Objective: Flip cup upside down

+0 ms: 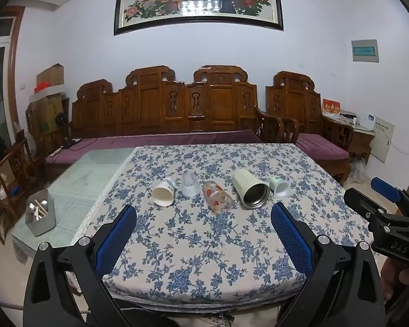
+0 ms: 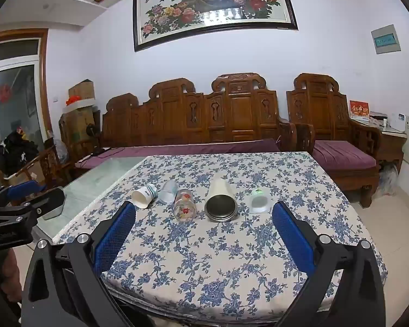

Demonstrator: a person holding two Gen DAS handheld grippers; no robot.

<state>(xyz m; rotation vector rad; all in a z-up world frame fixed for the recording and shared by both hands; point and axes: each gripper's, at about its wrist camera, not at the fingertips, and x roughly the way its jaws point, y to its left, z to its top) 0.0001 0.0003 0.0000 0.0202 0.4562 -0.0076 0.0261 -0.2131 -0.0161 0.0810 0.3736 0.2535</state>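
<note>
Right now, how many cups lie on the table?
5, in one row: paper cup leftmost, clear plastic cup, flowered glass, steel-lined tumbler, small white cup rightmost. None seems hidden.

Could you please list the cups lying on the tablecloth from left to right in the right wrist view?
White paper cup → clear plastic cup → flower-printed glass tumbler → cream steel-lined tumbler → small white-and-green cup.

The table is covered by a cream tablecloth (image 1: pixel 204 250) printed with blue flowers. A white paper cup (image 1: pixel 164 192), a clear glass patterned in red (image 1: pixel 217 196) and a cream tumbler (image 1: pixel 249 188) with a steel-grey interior are seen. Blue pads (image 2: pixel 114 235) are carried on black gripper fingers.
</note>
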